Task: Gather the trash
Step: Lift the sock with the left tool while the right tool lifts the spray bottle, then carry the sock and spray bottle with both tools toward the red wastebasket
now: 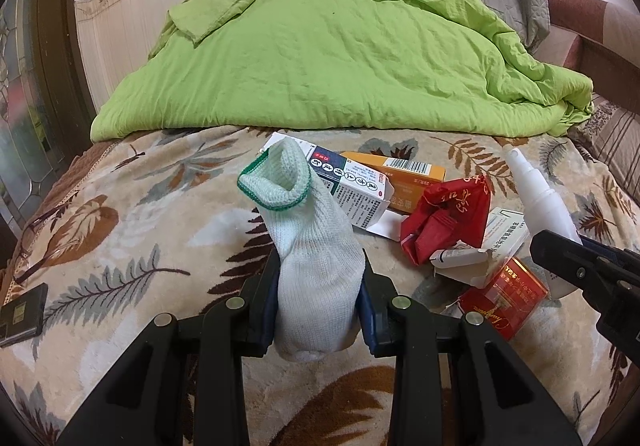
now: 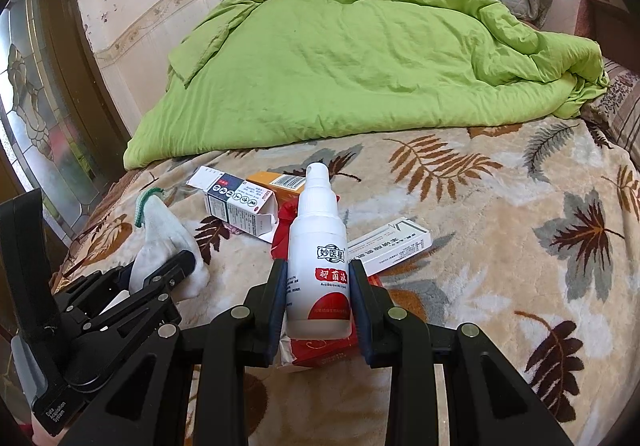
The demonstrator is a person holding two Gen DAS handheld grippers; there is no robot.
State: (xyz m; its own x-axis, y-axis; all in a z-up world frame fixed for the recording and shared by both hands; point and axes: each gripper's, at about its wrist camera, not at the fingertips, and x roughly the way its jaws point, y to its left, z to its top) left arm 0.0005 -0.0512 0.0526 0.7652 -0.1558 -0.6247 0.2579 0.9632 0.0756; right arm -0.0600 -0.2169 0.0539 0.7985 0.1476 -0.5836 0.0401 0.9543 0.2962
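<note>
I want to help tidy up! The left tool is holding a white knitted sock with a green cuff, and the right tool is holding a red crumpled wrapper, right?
Not quite. The right tool grips a white plastic spray bottle, as the right wrist view shows. The red crumpled wrapper lies on the bed. The left tool does hold the white knitted sock with a green cuff.
</note>
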